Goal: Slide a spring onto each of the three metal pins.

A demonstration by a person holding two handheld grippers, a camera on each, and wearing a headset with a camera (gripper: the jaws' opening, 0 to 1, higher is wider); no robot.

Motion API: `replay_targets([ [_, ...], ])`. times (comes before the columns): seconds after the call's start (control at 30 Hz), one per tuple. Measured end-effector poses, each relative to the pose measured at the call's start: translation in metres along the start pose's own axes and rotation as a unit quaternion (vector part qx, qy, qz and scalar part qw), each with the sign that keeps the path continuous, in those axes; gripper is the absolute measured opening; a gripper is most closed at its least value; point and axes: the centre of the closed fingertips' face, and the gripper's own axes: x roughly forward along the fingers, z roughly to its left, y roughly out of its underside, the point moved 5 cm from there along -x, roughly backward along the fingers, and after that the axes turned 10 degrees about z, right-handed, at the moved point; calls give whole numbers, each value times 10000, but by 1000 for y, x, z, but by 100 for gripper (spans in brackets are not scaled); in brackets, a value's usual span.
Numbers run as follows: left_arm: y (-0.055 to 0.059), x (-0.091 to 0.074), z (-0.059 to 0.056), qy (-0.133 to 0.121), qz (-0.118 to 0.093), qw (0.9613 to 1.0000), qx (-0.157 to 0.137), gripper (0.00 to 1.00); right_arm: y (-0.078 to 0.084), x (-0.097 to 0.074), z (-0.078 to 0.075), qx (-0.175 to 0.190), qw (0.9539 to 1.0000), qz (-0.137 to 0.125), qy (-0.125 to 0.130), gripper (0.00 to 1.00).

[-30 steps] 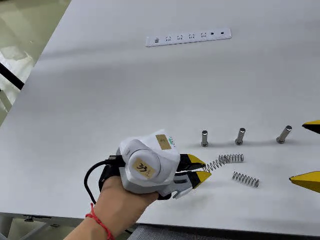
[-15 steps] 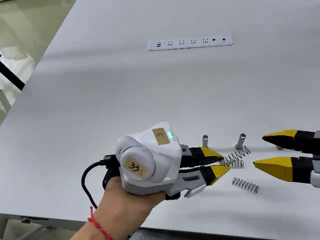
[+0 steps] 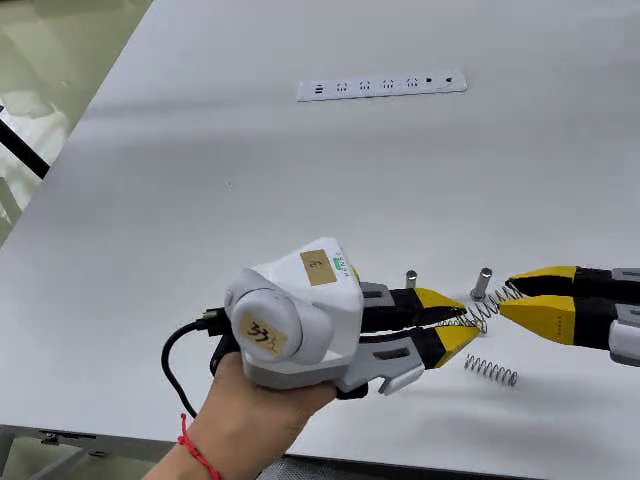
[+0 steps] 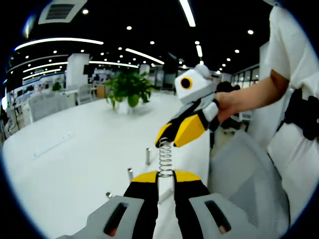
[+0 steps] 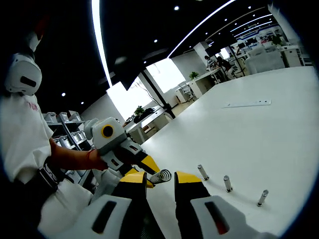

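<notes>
While one end of a spring (image 3: 486, 307) is pinched in the left gripper (image 3: 471, 322) and held off the table (image 3: 250, 180), its free end lies between the spread jaws of the right gripper (image 3: 505, 294), near the three upright pins (image 5: 228, 183). That end is best closed on lightly, so no coil is crushed, and the bore lined up over a pin before it is lowered

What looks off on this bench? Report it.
Nothing stands out: the pins stand upright and bare, a loose spring lies flat on the table, and the left gripper holds a second spring by the right gripper.
</notes>
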Motion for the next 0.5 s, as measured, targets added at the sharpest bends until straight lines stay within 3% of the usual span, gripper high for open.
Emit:
replay_targets([
  [0.3, 0, 2, -1, 35, -8, 10000, 8, 10, -1, -1, 3, -34, 10000, -25, -76, 12],
  [0.5, 1, 4, -2, 65, 21, 10000, 31, 10, -3, 1, 8, -259, 9996, 114, -32, 12],
])
